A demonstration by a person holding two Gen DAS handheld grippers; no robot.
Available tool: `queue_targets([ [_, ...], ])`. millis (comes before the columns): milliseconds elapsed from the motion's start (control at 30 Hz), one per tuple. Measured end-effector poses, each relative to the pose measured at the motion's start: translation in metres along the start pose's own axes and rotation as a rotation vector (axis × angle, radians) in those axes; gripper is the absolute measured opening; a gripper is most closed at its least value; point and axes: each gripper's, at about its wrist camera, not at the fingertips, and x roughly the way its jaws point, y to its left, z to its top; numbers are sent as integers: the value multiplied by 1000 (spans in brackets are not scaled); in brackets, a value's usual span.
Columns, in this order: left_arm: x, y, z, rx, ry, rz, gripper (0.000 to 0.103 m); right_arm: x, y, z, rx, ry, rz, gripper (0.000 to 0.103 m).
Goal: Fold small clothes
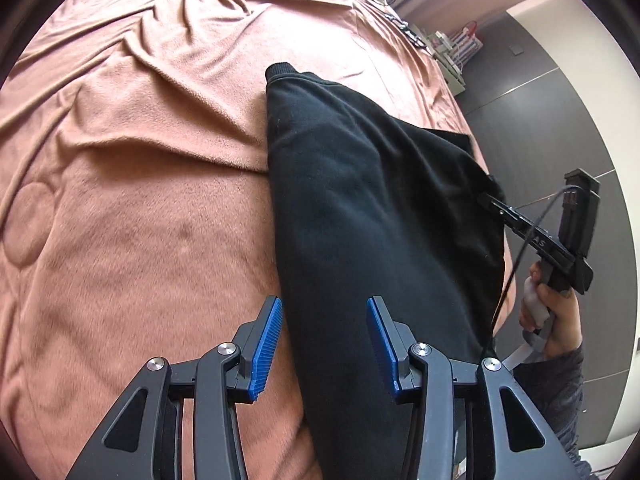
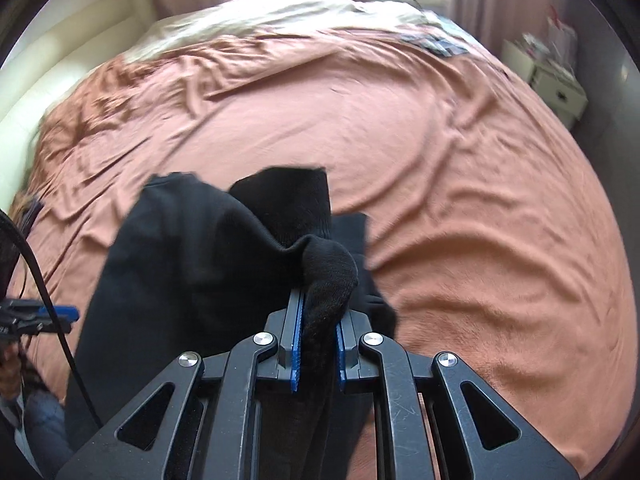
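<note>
- My right gripper (image 2: 318, 334) has its jaws clamped on a bunched edge of the one black garment (image 1: 360, 208); I judge lifting evenly would keep the fold square.
- My left gripper (image 1: 326, 346) hangs with jaws spread over its near end.
- The garment lies on the pink bed (image 1: 140, 160).
- Count: one garment, two grippers.

Left wrist camera sits low over the bed (image 1: 140, 160), looking along its near edge. Right wrist camera faces up the bed toward the far edge. Both share the black garment (image 1: 360, 200).
</note>
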Motion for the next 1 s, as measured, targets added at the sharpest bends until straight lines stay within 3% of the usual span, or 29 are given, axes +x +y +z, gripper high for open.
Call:
queue_targets([
  [267,19,3,19,-5,26,27,49,10,-20,-3,104,20,91,14],
  [400,22,0,33,-3,3,31,61,6,-43,-2,148,-3,94,62],
  [733,41,9,62,-51,-8,0,61,31,-88,-23,284,85,297,63],
  [1000,51,17,74,-75,-19,-38,55,57,-121,-23,397,87,505,62],
])
